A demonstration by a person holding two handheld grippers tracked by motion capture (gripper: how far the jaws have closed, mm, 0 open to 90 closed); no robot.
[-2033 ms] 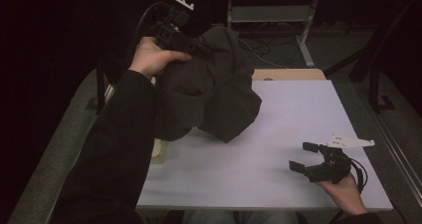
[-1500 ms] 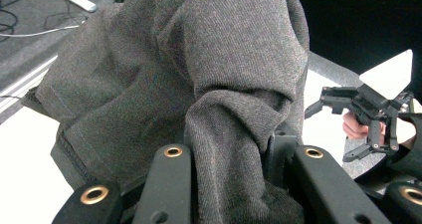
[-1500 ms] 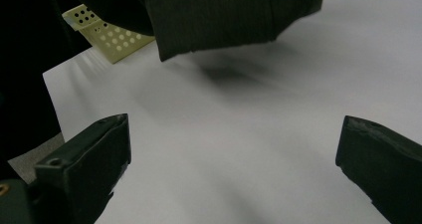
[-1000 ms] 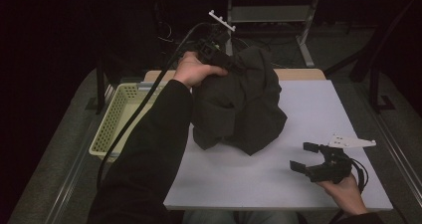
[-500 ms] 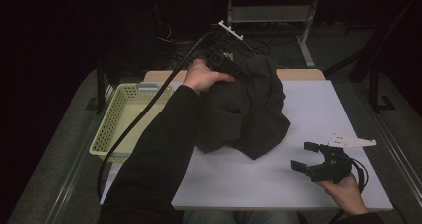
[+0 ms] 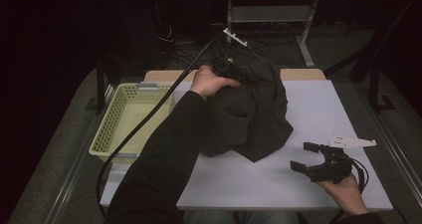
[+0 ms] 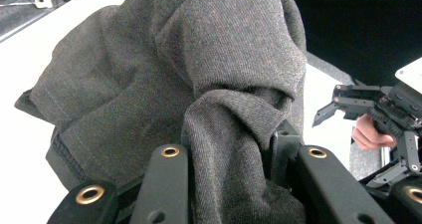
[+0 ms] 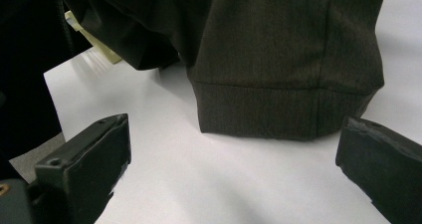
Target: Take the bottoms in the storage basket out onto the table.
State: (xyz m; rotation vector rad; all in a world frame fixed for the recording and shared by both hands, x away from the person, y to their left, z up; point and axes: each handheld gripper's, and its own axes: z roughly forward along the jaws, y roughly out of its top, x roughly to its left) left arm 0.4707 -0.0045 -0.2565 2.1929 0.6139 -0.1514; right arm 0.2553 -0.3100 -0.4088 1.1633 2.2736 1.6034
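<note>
A dark grey knitted garment hangs bunched over the middle of the white table, its lower folds touching the surface. My left gripper holds it up at the top, shut on a thick fold of the cloth that fills the gap between its jaws. The garment's hemmed cuff rests on the table just ahead of my right gripper. That right gripper sits low at the table's near right, open, nothing between its fingers.
A pale yellow mesh basket stands at the table's left edge, its floor bare. The left gripper's black cable runs across the basket. A metal stand and cables lie on the floor beyond the table.
The left hand has carried the garment rightward from over the basket to the table's middle and lowered it a little, so that its folds settle on the table. The right gripper has stayed still.
</note>
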